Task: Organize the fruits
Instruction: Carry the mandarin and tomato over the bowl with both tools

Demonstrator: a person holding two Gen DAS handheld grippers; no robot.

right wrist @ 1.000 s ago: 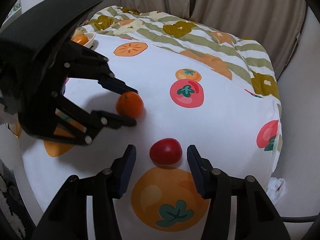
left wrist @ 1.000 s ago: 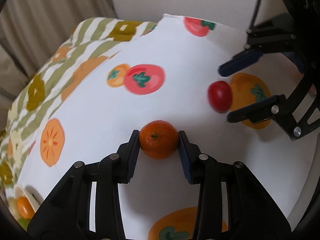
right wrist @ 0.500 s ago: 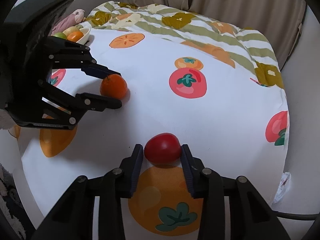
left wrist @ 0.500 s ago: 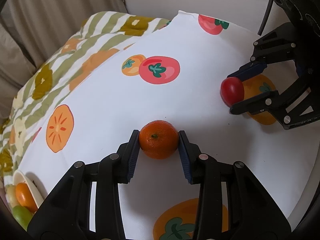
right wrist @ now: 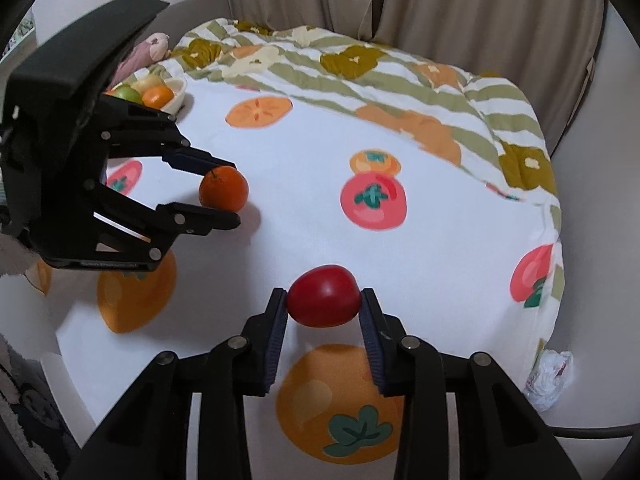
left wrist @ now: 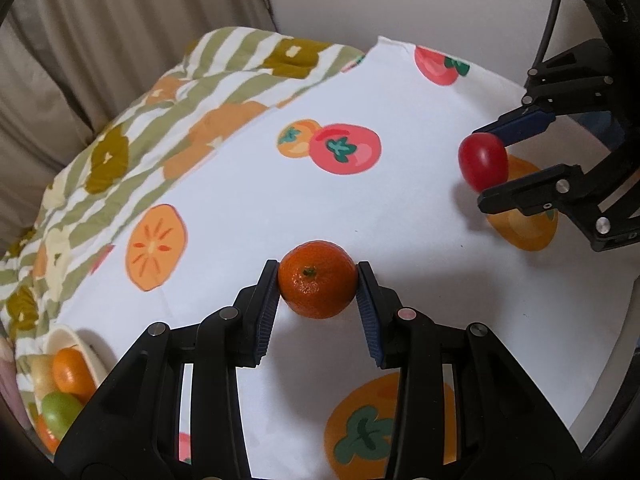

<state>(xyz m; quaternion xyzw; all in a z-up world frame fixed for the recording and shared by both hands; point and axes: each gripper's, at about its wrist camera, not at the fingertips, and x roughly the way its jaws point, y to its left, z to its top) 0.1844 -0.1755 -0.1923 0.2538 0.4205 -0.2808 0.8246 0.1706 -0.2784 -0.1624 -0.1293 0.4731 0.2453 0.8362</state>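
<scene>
My left gripper [left wrist: 318,276] is shut on an orange tangerine [left wrist: 317,279], held a little above the bed cover. In the right wrist view the same left gripper [right wrist: 236,194] and tangerine [right wrist: 224,189] sit at the left. My right gripper [right wrist: 323,300] is shut on a red tomato [right wrist: 323,295], lifted off the cover; the left wrist view has this right gripper [left wrist: 482,168] and tomato [left wrist: 482,163] at the right. A cream bowl [left wrist: 86,346] with several fruits lies at the lower left, and the bowl [right wrist: 178,94] appears at the far left in the right wrist view.
The bed cover [right wrist: 312,184] is white with printed fruit. A striped green quilt [right wrist: 360,68] is bunched along the far side before curtains. A pink soft toy [right wrist: 150,50] lies beyond the bowl. A crumpled plastic bag [right wrist: 550,372] sits off the bed's right edge.
The right gripper closed on the tomato and raised it off the cover. The left gripper, still holding the tangerine, rose slightly and shifted, bringing the bowl further into view.
</scene>
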